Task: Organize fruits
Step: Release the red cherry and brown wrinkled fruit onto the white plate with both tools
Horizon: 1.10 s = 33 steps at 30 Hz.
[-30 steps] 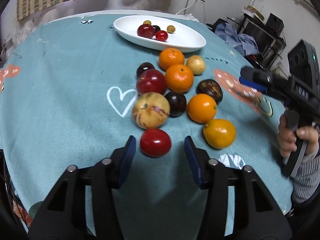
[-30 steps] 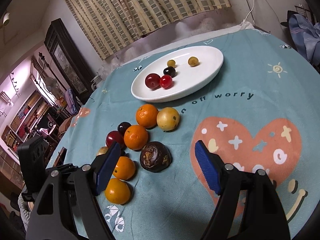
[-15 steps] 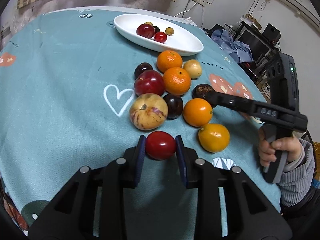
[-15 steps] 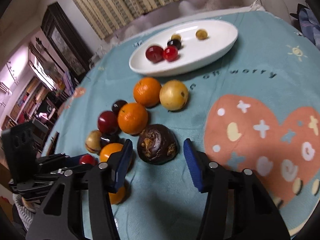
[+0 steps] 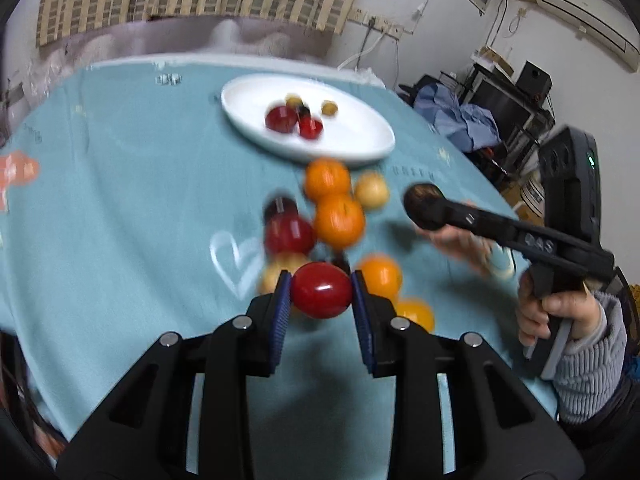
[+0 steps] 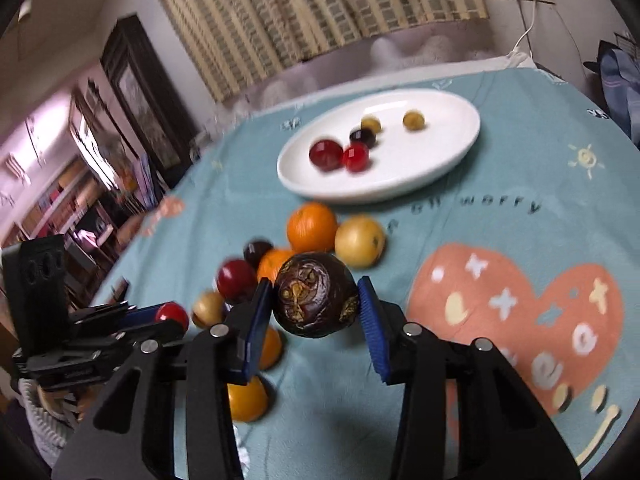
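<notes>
Two grips: left gripper (image 5: 321,295) fingers clamped on glossy red tomato (image 5: 321,295), right gripper (image 6: 316,300) fingers closing on wrinkled dark fruit (image 6: 316,300)

plate (image 6: 460,148) behind fruit pile (image 6: 312,228) on table (image 6: 500,92).

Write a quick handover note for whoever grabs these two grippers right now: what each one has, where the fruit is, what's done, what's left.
Left gripper: shut on a red fruit.
Right gripper: jaws closing around a dark wrinkled fruit, pads already at its sides.
White plate at the far side of the teal cloth: five small fruits on it, two red, one dark, two yellowish.
Still loose on the cloth before the plate: four oranges, a yellow fruit, a dark red one, a small dark one, a tan one.
Left to do: probably carry both held fruits to the plate, then sort the rest.
</notes>
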Motion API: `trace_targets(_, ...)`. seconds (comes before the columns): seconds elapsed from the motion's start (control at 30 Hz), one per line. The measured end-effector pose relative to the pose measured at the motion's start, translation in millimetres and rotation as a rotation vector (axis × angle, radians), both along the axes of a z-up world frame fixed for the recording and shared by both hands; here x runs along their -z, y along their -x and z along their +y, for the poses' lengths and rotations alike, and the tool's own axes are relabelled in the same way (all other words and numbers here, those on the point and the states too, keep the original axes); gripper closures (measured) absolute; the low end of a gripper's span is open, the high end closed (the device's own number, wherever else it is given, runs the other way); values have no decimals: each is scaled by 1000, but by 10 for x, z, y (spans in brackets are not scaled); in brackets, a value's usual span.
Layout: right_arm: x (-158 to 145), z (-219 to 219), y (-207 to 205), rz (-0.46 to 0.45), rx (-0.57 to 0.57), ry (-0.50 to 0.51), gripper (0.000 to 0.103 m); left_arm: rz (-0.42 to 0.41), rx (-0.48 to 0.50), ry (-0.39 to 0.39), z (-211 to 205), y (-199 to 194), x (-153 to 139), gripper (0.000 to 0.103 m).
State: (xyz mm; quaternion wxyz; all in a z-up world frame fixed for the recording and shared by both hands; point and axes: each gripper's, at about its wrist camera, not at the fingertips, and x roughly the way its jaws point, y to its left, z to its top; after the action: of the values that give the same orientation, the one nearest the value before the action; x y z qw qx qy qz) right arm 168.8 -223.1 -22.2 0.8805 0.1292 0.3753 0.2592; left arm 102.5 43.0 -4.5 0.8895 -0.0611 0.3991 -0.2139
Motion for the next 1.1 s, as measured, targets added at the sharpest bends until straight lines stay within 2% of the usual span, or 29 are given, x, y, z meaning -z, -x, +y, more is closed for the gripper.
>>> trace_targets(0.13, -200, -78, -369, -6, 47, -3, 59, -29, -41, -10, -43, -584, -272, 73)
trace_targets(0.23, -235, -115, -665, -3, 83, -16, 59, -28, -63, 3, -133, -1017, -329, 73)
trace_targets(0.3, -187, -137, -873, 6, 110, -35, 59, -20, -61, -6, -249, -1283, -311, 73)
trace_targets(0.47, -28, -178, -1183, 19, 163, -88, 57, 12, -27, -40, -587, -1646, -131, 71)
trace_targets(0.53, -4, -233, -1216, 36, 187, -123, 18, 19, -25, -38, -640, -1704, -62, 46)
trace_targets(0.57, -22, -256, -1202, 22, 183, -136, 17, 10, -33, -31, -642, -1704, -54, 37)
trace_targets(0.67, -134, -298, -1124, -34, 178, -135, 17, 0, -45, -14, -557, -1646, -92, 38)
trace_targets(0.83, -192, -315, -886, 11, 132, -188, 17, -29, -114, 37, -158, -1254, -193, 35)
trace_targets(0.87, -190, -302, -790, 11, 126, -185, 17, -33, -130, 28, -87, -1130, -180, 32)
trace_targets(0.97, -119, -236, -480, 36, 92, -168, 17, -41, -152, -26, 44, -763, -83, 31)
trace_targets(1.07, -64, -184, -201, 43, 72, -158, 17, -53, -138, -71, 71, -368, 34, 30)
trace_targets(1.1, -59, -160, -123, 42, 61, -150, 17, -58, -129, -89, 64, -253, 70, 27)
